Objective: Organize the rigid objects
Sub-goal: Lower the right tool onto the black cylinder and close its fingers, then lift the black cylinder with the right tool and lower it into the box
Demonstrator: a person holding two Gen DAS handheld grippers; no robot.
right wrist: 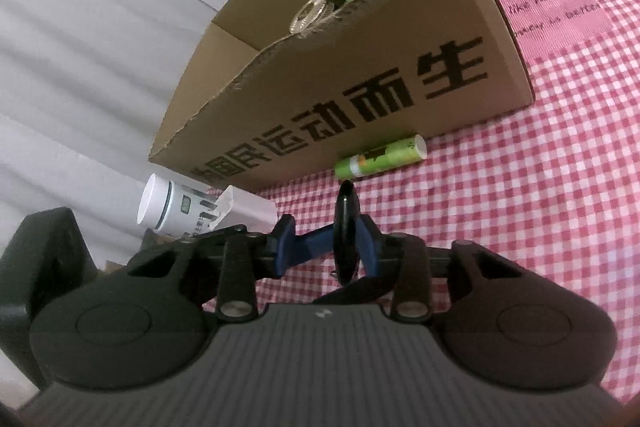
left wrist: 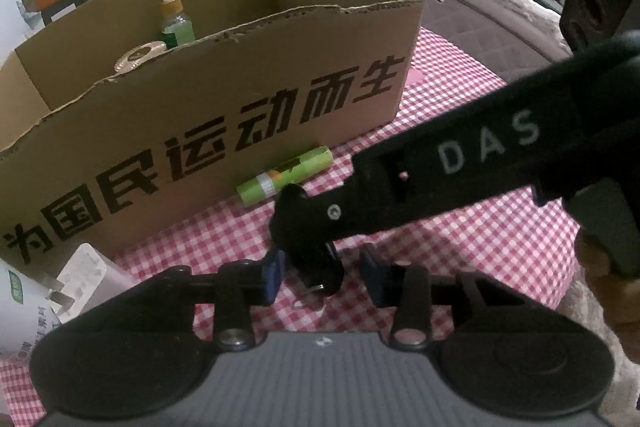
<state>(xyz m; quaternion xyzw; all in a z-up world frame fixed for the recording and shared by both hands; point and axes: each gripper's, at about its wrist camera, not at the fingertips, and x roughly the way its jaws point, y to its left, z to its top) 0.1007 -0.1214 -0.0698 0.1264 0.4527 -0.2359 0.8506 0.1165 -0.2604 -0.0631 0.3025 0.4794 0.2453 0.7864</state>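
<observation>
Left hand-held gripper: we hold it low over the checked cloth, jaws spread, nothing between the blue pads; the black object sits in the gap but is not pinched by them.
Right hand-held gripper: we judge it clamped on a small black object, seen edge-on between its pads, a metal ring hanging under it; what it is we cannot tell.
Green tube: lies on the cloth, touching the foot of the box's front wall.
White containers: lying beside the box's near corner.
Cardboard box: open-topped; a dropper bottle and a gold lid already stand inside.
Step in hand: we judge the black object is being picked up for boxing.
Next move: lift above the torn rim, carry inward, then release.
</observation>
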